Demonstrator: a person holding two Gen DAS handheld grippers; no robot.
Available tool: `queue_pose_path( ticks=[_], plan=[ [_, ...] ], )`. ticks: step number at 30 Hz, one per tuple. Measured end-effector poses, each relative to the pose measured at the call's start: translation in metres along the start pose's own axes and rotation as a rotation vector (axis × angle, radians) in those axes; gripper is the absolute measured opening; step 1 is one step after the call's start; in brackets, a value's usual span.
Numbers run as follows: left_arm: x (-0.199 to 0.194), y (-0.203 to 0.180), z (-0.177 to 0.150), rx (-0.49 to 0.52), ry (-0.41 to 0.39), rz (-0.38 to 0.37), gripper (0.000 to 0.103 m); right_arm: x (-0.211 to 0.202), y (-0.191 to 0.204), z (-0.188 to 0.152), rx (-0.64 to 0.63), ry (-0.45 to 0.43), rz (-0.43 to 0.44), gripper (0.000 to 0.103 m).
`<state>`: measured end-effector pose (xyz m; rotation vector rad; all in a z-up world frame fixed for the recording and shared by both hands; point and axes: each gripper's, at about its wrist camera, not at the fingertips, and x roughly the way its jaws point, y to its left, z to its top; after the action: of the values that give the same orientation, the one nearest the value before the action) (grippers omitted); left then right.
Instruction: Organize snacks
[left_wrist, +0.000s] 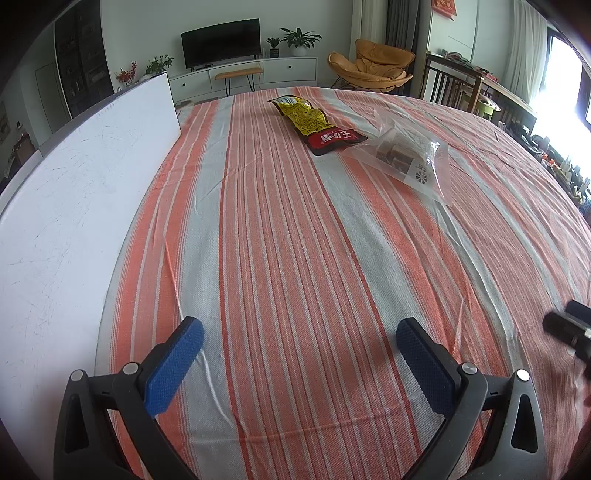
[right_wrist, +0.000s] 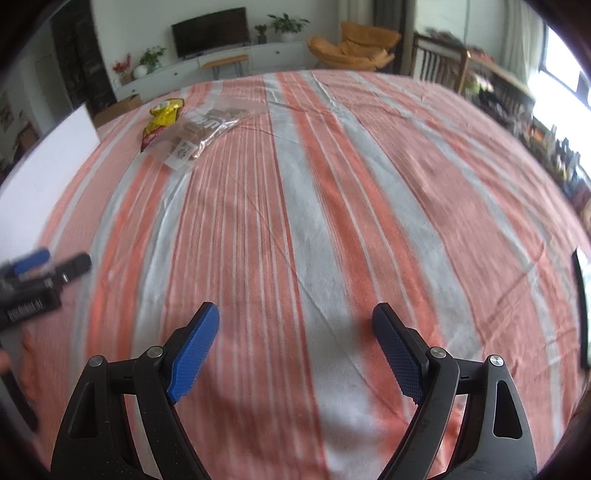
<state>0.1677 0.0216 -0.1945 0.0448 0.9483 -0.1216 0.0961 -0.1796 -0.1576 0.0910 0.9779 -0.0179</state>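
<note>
Two snack packs lie side by side at the far side of the striped tablecloth (left_wrist: 295, 240). One is a yellow and red packet (left_wrist: 317, 122) (right_wrist: 162, 118). To its right is a clear plastic bag (left_wrist: 406, 155) (right_wrist: 199, 133) with brown pieces inside. My left gripper (left_wrist: 300, 328) hangs over the near part of the cloth, open and empty, well short of both packs. My right gripper (right_wrist: 295, 312) is open too, with only cloth between its blue pads (right_wrist: 195, 347). In the right wrist view the left gripper (right_wrist: 59, 260) shows at the left edge.
A white board (left_wrist: 74, 184) (right_wrist: 44, 155) stands along the table's left side. A dark flat object (right_wrist: 581, 306) lies at the table's right edge. Part of the right gripper (left_wrist: 569, 328) shows low on the right. A TV unit, chairs and shelves stand beyond the table.
</note>
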Motion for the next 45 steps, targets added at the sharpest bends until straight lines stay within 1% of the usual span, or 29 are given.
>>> queue_pose_path(
  ticks=[2, 4, 5, 7, 8, 10, 11, 12, 13, 14, 15, 16, 17, 18, 19, 20, 21, 24, 25, 26, 30, 31, 33, 34, 35, 37, 40, 43, 45],
  plan=[
    [0.0, 0.0, 0.0, 0.0, 0.0, 0.0, 0.103, 0.004, 0.0, 0.019, 0.095, 0.021, 0.146, 0.087],
    [0.0, 0.0, 0.0, 0.0, 0.0, 0.0, 0.103, 0.015, 0.011, 0.048, 0.135, 0.039, 0.229, 0.087],
    [0.0, 0.0, 0.0, 0.0, 0.0, 0.0, 0.103, 0.023, 0.019, 0.068, 0.146, 0.037, 0.256, 0.087],
    [0.0, 0.0, 0.0, 0.0, 0.0, 0.0, 0.103, 0.042, 0.035, 0.104, 0.164, 0.04, 0.28, 0.087],
    [0.0, 0.0, 0.0, 0.0, 0.0, 0.0, 0.103, 0.058, 0.044, 0.125, 0.185, 0.065, 0.28, 0.087],
    [0.0, 0.0, 0.0, 0.0, 0.0, 0.0, 0.103, 0.084, 0.06, 0.152, 0.229, 0.111, 0.29, 0.086],
    [0.0, 0.0, 0.0, 0.0, 0.0, 0.0, 0.103, 0.1, 0.07, 0.164, 0.235, 0.147, 0.272, 0.087],
    [0.0, 0.0, 0.0, 0.0, 0.0, 0.0, 0.103, 0.114, 0.078, 0.172, 0.234, 0.184, 0.205, 0.088],
    [-0.001, -0.001, 0.0, -0.001, 0.0, 0.0, 0.103, 0.118, 0.083, 0.174, 0.217, 0.168, 0.168, 0.086],
    [-0.001, -0.001, -0.001, -0.001, 0.0, 0.001, 0.103, 0.12, 0.092, 0.179, 0.177, 0.13, 0.128, 0.086],
    [-0.001, -0.001, -0.001, -0.001, 0.0, 0.001, 0.103, 0.124, 0.098, 0.179, 0.133, 0.123, 0.099, 0.087],
    [-0.001, -0.001, -0.001, -0.001, 0.0, 0.001, 0.103, 0.126, 0.104, 0.177, 0.078, 0.106, 0.073, 0.084],
    [-0.001, -0.001, -0.001, -0.001, 0.0, 0.001, 0.103, 0.125, 0.107, 0.172, 0.027, 0.09, 0.054, 0.082],
    [-0.001, -0.001, -0.001, -0.002, 0.0, 0.001, 0.103, 0.122, 0.107, 0.167, 0.0, 0.074, 0.055, 0.078],
    [-0.001, -0.001, -0.001, -0.002, 0.0, 0.002, 0.103, 0.117, 0.104, 0.16, -0.029, 0.053, 0.06, 0.065],
    [-0.001, -0.001, -0.001, -0.002, 0.0, 0.002, 0.103, 0.112, 0.1, 0.155, -0.042, 0.043, 0.068, 0.048],
    [-0.002, -0.002, -0.001, -0.002, 0.0, 0.002, 0.103, 0.106, 0.092, 0.148, -0.049, 0.04, 0.071, 0.038],
    [-0.002, -0.002, -0.001, -0.002, 0.0, 0.002, 0.103, 0.087, 0.058, 0.123, -0.068, 0.027, 0.061, 0.011],
    [-0.002, -0.002, -0.001, -0.002, 0.0, 0.002, 0.103, 0.083, 0.049, 0.116, -0.077, 0.023, 0.041, 0.007],
    [-0.001, -0.002, -0.001, -0.002, 0.0, 0.002, 0.103, 0.076, 0.039, 0.109, -0.084, 0.019, 0.021, 0.007],
    [-0.001, -0.002, -0.001, -0.002, 0.0, 0.002, 0.103, 0.051, -0.008, 0.076, -0.041, 0.0, 0.009, 0.007],
    [-0.002, -0.002, -0.001, -0.002, 0.0, 0.002, 0.103, 0.048, -0.015, 0.073, -0.031, -0.006, 0.001, 0.009],
    [-0.002, -0.002, -0.001, -0.002, 0.0, 0.002, 0.103, 0.037, -0.028, 0.062, 0.007, -0.03, 0.004, 0.03],
    [-0.002, -0.002, -0.001, -0.002, 0.0, 0.002, 0.103, 0.031, -0.034, 0.055, 0.032, -0.043, 0.013, 0.059],
    [-0.001, -0.002, -0.001, -0.002, 0.0, 0.002, 0.103, 0.026, -0.038, 0.047, 0.056, -0.053, 0.013, 0.076],
    [-0.002, -0.002, -0.001, -0.002, 0.0, 0.002, 0.103, 0.022, -0.037, 0.038, 0.074, -0.073, 0.002, 0.076],
    [-0.002, -0.002, -0.001, -0.002, 0.0, 0.002, 0.103, 0.024, -0.026, 0.034, 0.029, -0.094, -0.046, 0.076],
    [-0.002, -0.002, -0.001, -0.002, 0.0, 0.002, 0.103, 0.033, -0.019, 0.038, -0.014, -0.08, -0.089, 0.08],
    [-0.002, -0.002, -0.001, -0.002, 0.0, 0.002, 0.103, 0.033, -0.02, 0.039, -0.013, -0.078, -0.087, 0.081]
  ],
)
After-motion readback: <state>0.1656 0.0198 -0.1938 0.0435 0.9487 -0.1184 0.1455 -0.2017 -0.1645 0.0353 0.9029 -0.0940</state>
